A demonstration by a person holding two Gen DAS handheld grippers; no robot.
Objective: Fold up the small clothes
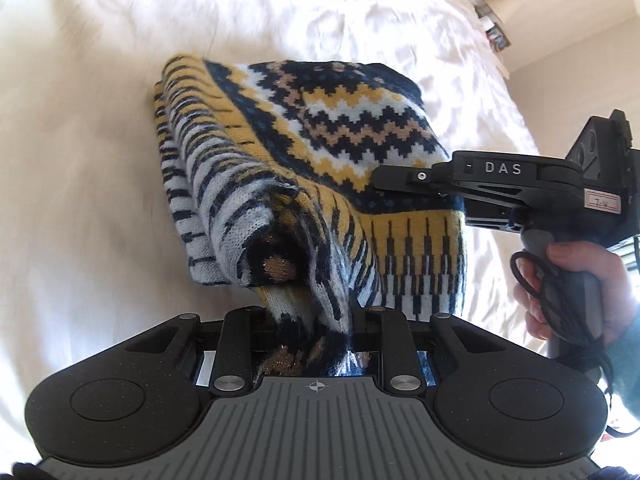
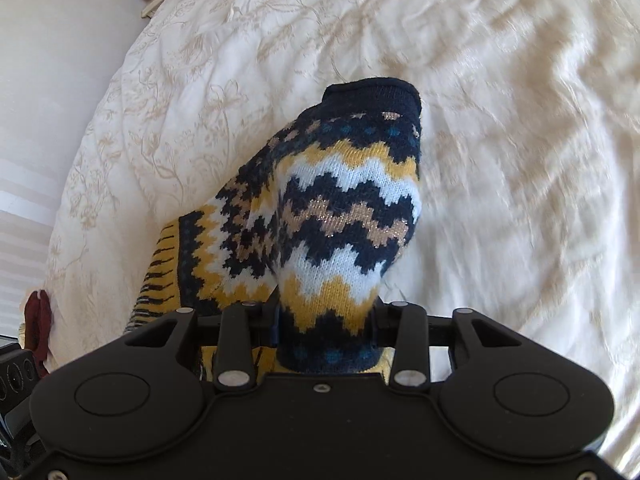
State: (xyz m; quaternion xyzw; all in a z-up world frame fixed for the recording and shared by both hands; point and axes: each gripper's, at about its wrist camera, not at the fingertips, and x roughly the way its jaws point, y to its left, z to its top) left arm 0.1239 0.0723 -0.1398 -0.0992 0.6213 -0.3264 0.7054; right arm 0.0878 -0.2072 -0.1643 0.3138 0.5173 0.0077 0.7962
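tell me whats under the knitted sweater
A cream bedspread lies under the knitted sweater, showing all round it. Anything tucked inside the folds is hidden.

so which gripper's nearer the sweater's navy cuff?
Right. The right gripper clamps the sleeve leading to the navy cuff; the left gripper grips the sweater at its striped hem.

Cream floral bedspread (image 2: 180, 128) w/ knit sweater (image 1: 320, 140) lying on it.

Left claw (image 1: 310, 312): matte black housing, two round caps, silver pivot screws, grey ribbed plate bearing a crosshair mark. Right claw (image 1: 378, 178): black body lettered "DAS", grey handle, red-bordered label, black cable. Hand (image 1: 560, 292) wears a teal sleeve (image 1: 628, 364).
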